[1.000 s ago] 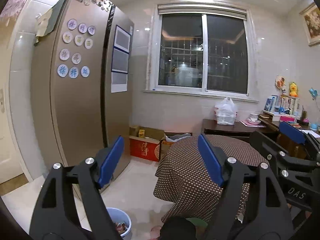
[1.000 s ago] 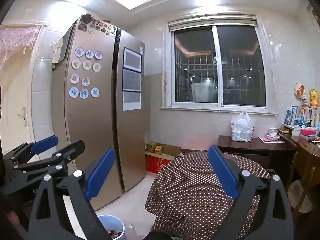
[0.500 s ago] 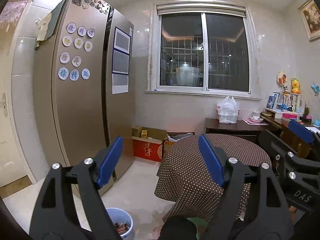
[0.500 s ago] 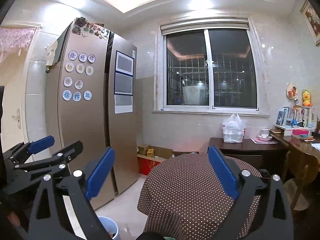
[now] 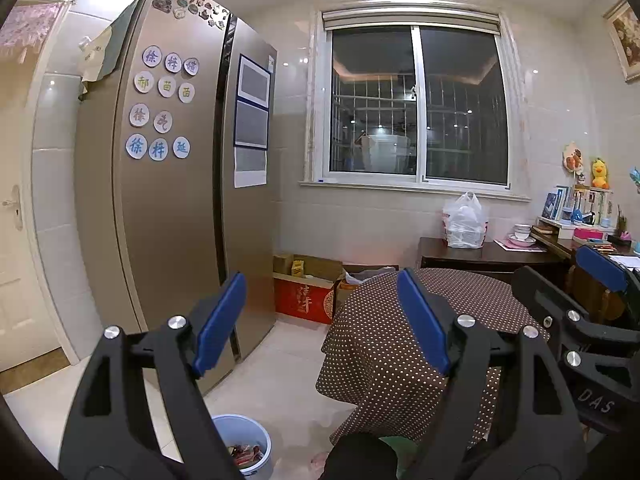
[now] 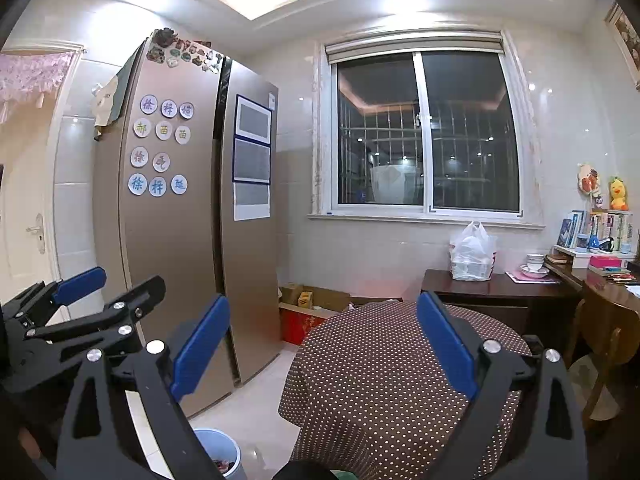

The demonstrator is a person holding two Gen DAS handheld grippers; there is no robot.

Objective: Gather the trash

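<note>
Down on the floor tiles stands a light blue bin [image 5: 256,432] with coloured wrappers inside; only its rim shows in the right wrist view as bin [image 6: 224,452]. My left gripper [image 5: 320,280] is held level and open, nothing between its blue pads. My right gripper [image 6: 323,302] is also open and empty. Each gripper shows at the edge of the other's view. Both point over a round table [image 5: 472,300] under a brown dotted cloth. No loose trash is visible on the cloth.
A tall gold fridge [image 5: 168,220] fills the left side, with open cardboard boxes [image 5: 308,276] beside it under the window. A dark side table [image 5: 436,248] carries a white plastic bag [image 5: 464,220]. A wooden chair [image 6: 608,332] stands at the right.
The right wrist view has shifted slightly, so fridge and table sit a little further left. The left view is nearly unchanged. Both grippers keep the same wide gap.
</note>
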